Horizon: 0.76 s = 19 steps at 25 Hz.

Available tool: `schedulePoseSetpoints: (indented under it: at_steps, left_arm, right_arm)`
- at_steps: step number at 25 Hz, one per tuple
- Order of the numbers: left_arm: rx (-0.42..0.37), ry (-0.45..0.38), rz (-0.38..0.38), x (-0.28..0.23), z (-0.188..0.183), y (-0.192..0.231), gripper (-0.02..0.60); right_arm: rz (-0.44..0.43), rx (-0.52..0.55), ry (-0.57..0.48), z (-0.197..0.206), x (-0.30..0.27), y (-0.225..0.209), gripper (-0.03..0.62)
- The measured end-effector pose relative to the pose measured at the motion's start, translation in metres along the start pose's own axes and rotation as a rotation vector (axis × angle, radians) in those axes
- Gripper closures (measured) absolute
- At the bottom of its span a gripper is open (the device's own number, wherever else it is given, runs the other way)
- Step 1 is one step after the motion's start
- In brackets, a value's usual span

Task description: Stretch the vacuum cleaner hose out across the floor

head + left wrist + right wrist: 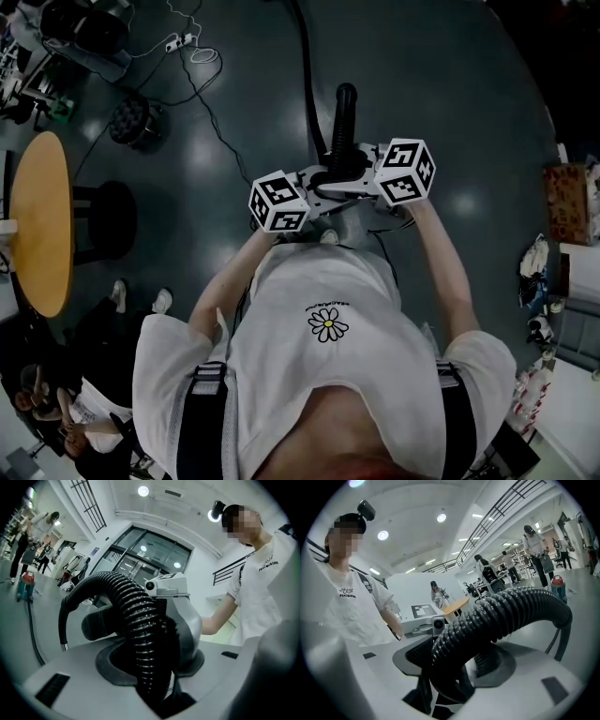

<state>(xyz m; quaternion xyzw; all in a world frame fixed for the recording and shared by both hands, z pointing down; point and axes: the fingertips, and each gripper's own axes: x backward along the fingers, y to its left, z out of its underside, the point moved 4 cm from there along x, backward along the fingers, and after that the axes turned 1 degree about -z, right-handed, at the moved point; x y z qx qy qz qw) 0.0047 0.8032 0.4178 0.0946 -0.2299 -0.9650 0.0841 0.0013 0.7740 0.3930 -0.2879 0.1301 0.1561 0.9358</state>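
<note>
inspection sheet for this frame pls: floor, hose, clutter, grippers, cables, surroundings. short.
Surface: dark glossy floor.
Job's things: black ribbed vacuum hose, arched up between the two grippers, not yet laid out flat.
Clutter: round wooden table and black stool at left; patterned box at right.
Grippers: left gripper and right gripper both clamped on the hose, close together.
Cables: thin black cable and white power strip on the floor, ahead and left.
Surroundings: open hall; people standing far off.
</note>
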Motion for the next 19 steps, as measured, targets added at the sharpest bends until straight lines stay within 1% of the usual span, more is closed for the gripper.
schedulePoseSetpoints:
  at_steps: [5, 9, 13, 19]
  left_arm:
    - [-0.032, 0.017, 0.0, 0.001, 0.0, 0.003, 0.414]
    - [-0.035, 0.017, -0.002, 0.0, 0.002, 0.007, 0.414]
    - [-0.033, 0.014, 0.009, 0.005, 0.0, 0.012, 0.414]
    - [-0.062, 0.012, 0.035, 0.009, -0.011, 0.021, 0.414]
  right_arm:
    - [0.013, 0.009, 0.006, -0.001, -0.001, -0.002, 0.329]
    - [0.02, 0.006, 0.013, 0.001, -0.002, -0.006, 0.329]
    - [0.033, 0.004, 0.0, -0.003, -0.007, -0.01, 0.329]
    - [0.066, 0.026, -0.011, -0.015, -0.007, -0.016, 0.329]
